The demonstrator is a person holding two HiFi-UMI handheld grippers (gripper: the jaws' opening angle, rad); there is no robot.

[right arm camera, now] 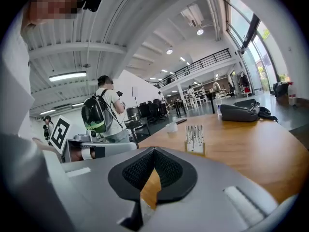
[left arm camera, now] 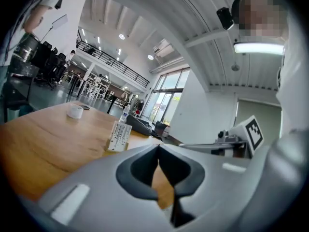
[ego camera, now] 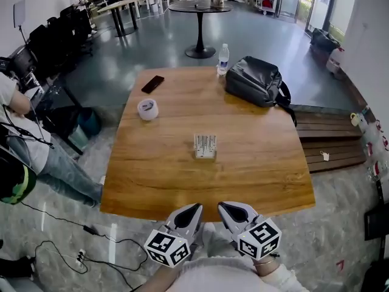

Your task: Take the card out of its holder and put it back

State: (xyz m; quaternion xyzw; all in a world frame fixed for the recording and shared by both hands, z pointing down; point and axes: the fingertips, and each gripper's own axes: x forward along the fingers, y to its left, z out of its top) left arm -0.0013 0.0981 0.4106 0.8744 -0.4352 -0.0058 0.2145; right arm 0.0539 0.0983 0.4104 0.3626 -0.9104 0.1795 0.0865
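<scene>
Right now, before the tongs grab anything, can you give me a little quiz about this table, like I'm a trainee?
1. True or false: the card stands in its holder.
2. What stands beside the bag? A) a bottle B) a mug C) a lamp
3. Are the left tongs and the right tongs open or shut?

Key: 1 true. 2 A. 3 both shut, with nothing in them.
</scene>
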